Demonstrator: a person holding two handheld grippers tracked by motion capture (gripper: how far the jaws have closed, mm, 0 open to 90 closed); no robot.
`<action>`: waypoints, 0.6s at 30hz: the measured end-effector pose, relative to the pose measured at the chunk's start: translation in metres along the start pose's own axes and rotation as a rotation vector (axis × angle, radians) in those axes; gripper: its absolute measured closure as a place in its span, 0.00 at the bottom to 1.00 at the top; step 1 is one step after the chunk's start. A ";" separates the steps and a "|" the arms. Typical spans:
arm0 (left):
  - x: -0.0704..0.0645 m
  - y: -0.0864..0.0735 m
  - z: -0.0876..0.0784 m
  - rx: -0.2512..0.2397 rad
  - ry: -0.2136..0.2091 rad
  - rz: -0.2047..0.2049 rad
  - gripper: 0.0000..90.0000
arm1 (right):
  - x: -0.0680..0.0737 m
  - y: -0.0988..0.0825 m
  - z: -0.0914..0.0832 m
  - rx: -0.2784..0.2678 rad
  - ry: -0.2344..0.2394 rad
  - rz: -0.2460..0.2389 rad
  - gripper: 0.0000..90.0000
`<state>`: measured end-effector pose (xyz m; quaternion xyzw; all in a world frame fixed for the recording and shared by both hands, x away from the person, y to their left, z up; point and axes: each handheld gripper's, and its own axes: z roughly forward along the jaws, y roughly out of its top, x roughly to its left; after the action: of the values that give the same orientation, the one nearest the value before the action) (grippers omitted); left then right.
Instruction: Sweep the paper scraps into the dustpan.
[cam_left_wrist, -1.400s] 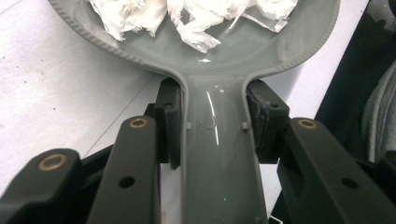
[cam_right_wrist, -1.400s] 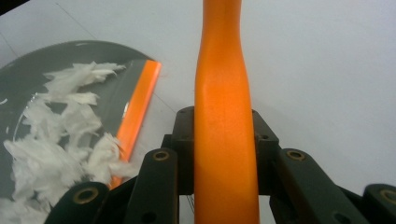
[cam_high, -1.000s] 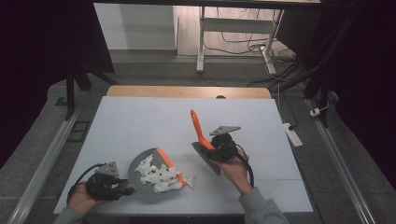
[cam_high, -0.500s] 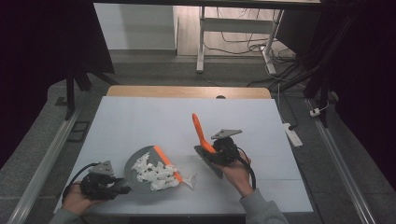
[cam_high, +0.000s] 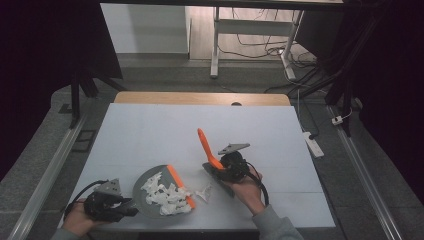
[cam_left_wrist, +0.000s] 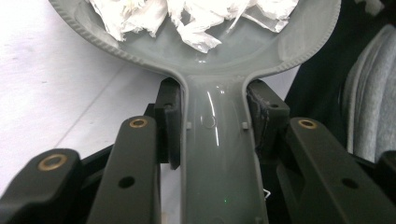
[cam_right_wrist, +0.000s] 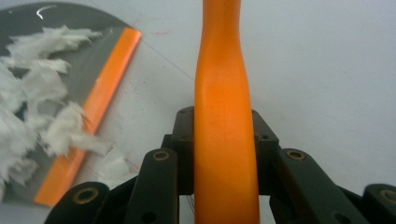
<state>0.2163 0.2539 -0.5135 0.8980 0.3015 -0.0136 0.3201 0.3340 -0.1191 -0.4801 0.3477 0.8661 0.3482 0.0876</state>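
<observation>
High view: person at white counter (cam_high: 150, 130), one pair of tongs per hand. Left tongs (cam_high: 125, 207) sit at the near-left edge, clamped on the handle of a grey dustpan (cam_high: 150, 187) w/ an orange lip. Pan lies flat on the counter, mouth facing right. A heap of white paper scraps (cam_high: 162, 195) is already inside it. One small scrap (cam_high: 204, 190) lies on the counter just past the lip, between pan and right hand. Right tongs (cam_high: 216, 165) grip an orange-handled brush (cam_high: 205, 145); handle points up and away, brush head near the counter, close to that stray scrap but apart from it. Judging by this, sweeping is mostly done; what's left is prob. pushing the last bit in.

Left gripper view: jaws closed tight on both sides of the grey pan handle (cam_left_wrist: 219, 158), pads touching it, no gap. Bowl of the pan straight ahead, white scraps (cam_left_wrist: 196, 18) piled in it.

Right gripper view: jaws closed on the orange brush handle (cam_right_wrist: 224, 140), which runs straight up between them. Dustpan's orange lip (cam_right_wrist: 93, 112) is off to the left, scraps (cam_right_wrist: 42, 116) spilling over it, a few on the counter beside the lip.
</observation>
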 end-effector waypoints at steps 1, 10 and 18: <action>-0.001 0.001 0.001 0.005 -0.001 0.007 0.68 | 0.001 0.000 0.001 0.003 0.000 -0.002 0.78; -0.009 0.010 0.010 0.020 0.014 0.025 0.68 | 0.015 0.004 0.012 0.021 0.023 -0.005 0.78; -0.012 0.013 0.015 0.014 0.013 0.022 0.68 | 0.040 0.012 0.028 0.040 0.059 -0.051 0.78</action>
<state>0.2166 0.2310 -0.5154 0.9036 0.2936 -0.0062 0.3117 0.3214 -0.0709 -0.4891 0.3169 0.8837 0.3386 0.0638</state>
